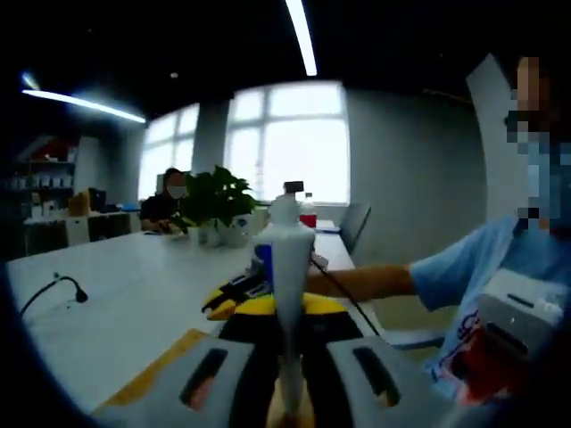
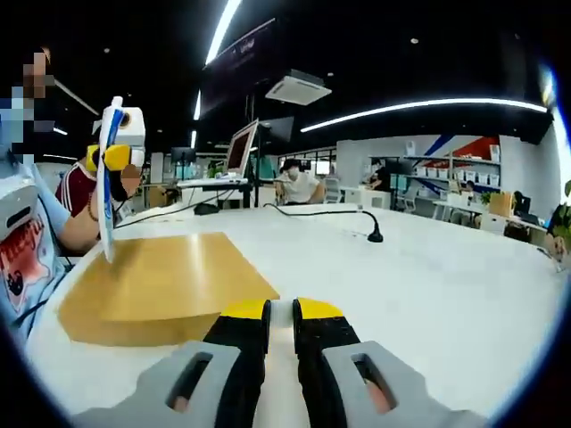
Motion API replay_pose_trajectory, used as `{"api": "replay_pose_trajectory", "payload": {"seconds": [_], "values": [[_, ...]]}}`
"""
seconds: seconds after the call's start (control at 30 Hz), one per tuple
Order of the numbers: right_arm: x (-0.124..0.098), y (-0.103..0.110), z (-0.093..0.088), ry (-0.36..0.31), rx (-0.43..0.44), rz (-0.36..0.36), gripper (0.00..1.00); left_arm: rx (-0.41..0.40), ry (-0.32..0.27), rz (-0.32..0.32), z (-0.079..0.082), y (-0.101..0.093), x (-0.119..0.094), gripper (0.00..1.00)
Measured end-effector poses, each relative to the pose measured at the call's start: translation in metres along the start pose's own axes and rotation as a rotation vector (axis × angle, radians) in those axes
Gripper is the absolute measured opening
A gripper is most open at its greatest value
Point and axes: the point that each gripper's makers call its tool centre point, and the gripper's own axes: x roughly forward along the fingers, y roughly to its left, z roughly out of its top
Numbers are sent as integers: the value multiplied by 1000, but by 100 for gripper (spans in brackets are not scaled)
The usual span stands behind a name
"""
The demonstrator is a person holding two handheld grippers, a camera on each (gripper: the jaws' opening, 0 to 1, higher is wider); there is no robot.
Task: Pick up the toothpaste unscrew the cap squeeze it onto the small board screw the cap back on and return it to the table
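- Left gripper [image 1: 290, 370], bottom centre of the left gripper view: jaws were clamped on the toothpaste [image 1: 291, 294], which stood upright between them with its neck at frame centre.
- Same tube showed at the upper left of the right gripper view [image 2: 109, 169], hanging with one end pointing down over the left edge of the small board [image 2: 156, 285]; lifted clear of the table [image 2: 428, 285].
- Right gripper [image 2: 282, 312], bottom centre of the right gripper view: jaws were brought together around something small and pale, probably the cap; too little visible to be sure.
- Board surface looked bare; no paste could be made out on it.
- Judgement: pick-up done, cap apparently off, tube positioned near the board.
- Left to do: squeeze onto the board, screw the cap back, set the tube down.
- Background: person seated beside a potted plant [image 1: 219, 201], microphone [image 2: 370, 234] on the table, other people at far desks.
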Motion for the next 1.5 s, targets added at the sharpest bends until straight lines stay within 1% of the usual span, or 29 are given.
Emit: {"api": "replay_pose_trajectory", "payload": {"seconds": [0.17, 0.33, 0.63, 0.77, 0.9, 1.0, 1.13, 1.23, 1.37, 1.43, 1.5], "values": [[9, -2, -18, 76, -8, 3, 9, 6, 6, 3, -1, -1, -1, 5], [12, -3, -24, 103, -3, 5, 10, 8, 9, 4, -2, -1, -1, 5], [8, -4, -25, 103, 6, 3, 10, 9, 16, 6, -3, -1, 0, 5], [6, -4, -27, 114, 20, 3, 11, 7, 18, 6, -4, -1, 1, 5], [6, -6, -26, 109, 24, -7, 13, 6, 20, 5, -5, 0, 1, 5], [4, -8, -19, 76, 38, -17, 16, 6, 23, 5, -6, -1, 1, 5], [1, -9, -10, 44, 37, -31, 16, 5, 24, 3, -6, -1, 1, 5], [-3, -8, 2, 13, 20, -39, 16, 4, 26, 0, -7, -2, 1, 5], [-8, 0, 23, -43, 3, -22, 16, -1, 27, -6, -7, -2, 1, 5], [-12, 8, 36, -85, -4, 3, 17, -3, 27, -10, -7, -3, 0, 5], [-16, 18, 44, -100, 0, 29, 17, -4, 27, -15, -7, -4, -1, 5]]}}
